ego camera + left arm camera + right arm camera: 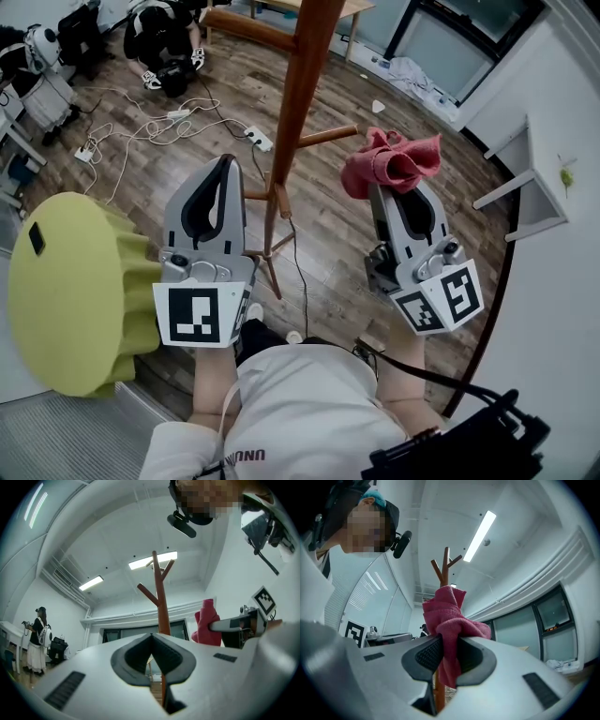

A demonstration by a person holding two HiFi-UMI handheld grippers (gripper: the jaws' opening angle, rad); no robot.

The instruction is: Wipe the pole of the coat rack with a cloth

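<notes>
Right of the pole (302, 89), my right tongs (446, 654) clamped the red cloth (449, 616); left of it, my left tongs (152, 636) were clenched, empty.

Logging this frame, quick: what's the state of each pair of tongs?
Left tongs: closed, empty.
Right tongs: closed on the cloth.

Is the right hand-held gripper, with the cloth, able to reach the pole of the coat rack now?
Probably yes. The right hand-held gripper holds the red cloth beside the pole, apart from it; only a short peg juts between.
</notes>
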